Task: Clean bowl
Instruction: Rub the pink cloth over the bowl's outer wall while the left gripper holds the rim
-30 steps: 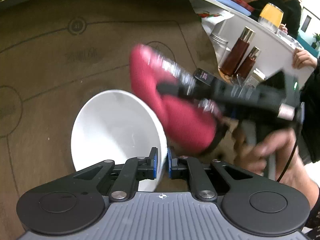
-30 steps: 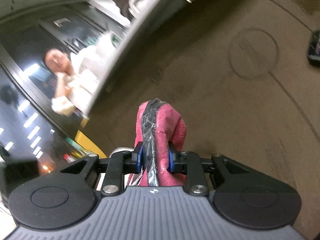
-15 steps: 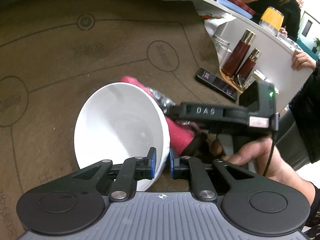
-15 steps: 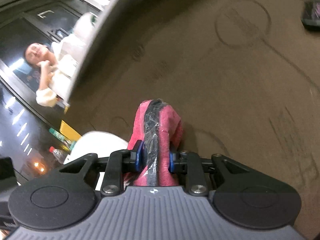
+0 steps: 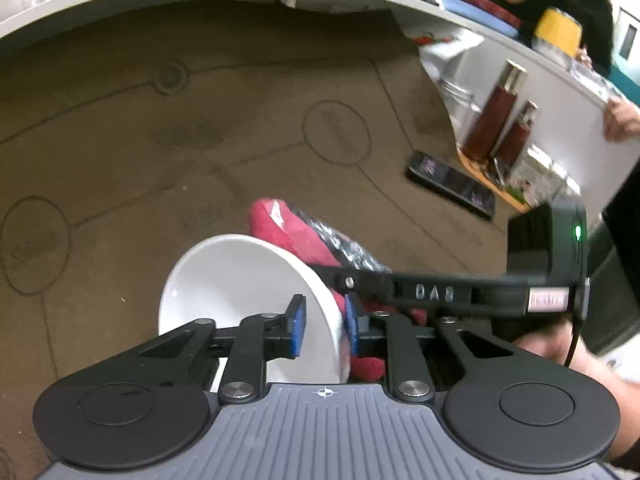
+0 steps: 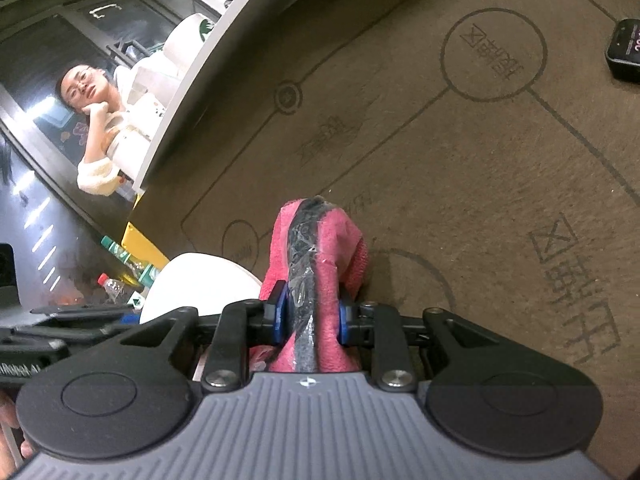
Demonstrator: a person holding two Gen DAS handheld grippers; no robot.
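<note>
The counter (image 5: 160, 128) is covered by a brown mat printed with dark lines, circles and characters, and its pale rim curves along the far edge. The white bowl (image 5: 240, 292) sits near the counter's near edge, tipped on its side with its plain, glossy inside facing left in the left wrist view. Its right rim runs between the blue pads of the left gripper (image 5: 322, 326), whose jaws have just been opening; the pads stand a little off the rim on both sides, so the grip is released. The right gripper (image 6: 310, 318) is clamped on a pink cloth (image 6: 320, 240) with a strip of crinkled clear-and-black plastic along its top; the cloth lies just behind the bowl's outer wall. A black phone (image 5: 450, 182) lies toward the counter's right edge.
</note>
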